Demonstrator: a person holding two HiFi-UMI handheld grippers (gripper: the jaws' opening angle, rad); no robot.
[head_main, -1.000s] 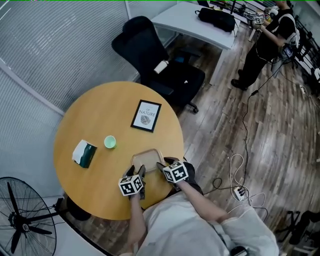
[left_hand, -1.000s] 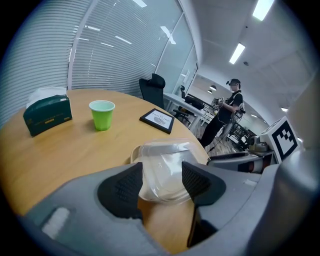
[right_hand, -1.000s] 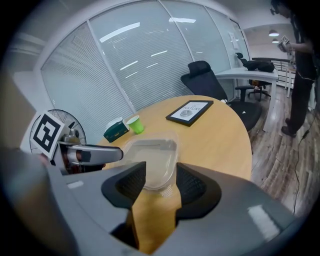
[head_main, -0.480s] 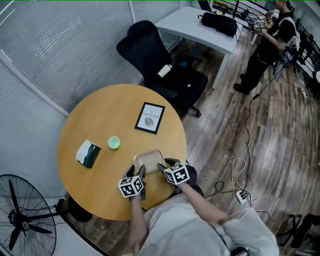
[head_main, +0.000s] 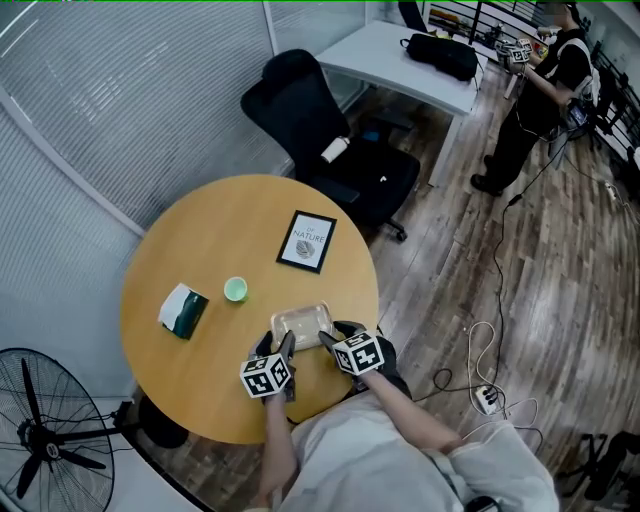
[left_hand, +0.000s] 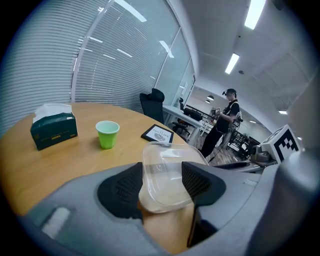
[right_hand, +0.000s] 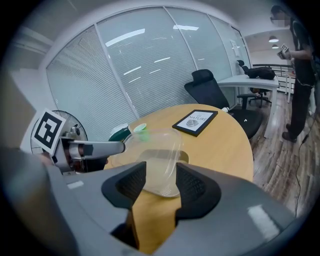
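Holding one clear plastic container (head_main: 300, 323) between them, the left gripper (left_hand: 162, 184) and the right gripper (right_hand: 159, 181) both clamp its near rim; a green cup (left_hand: 107, 134) stands farther ahead, leftward.

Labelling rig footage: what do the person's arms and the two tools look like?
The left tool and right tool are grey, each with two black textured pads and a white cube of black square markers. The person wears a pale short-sleeved top.
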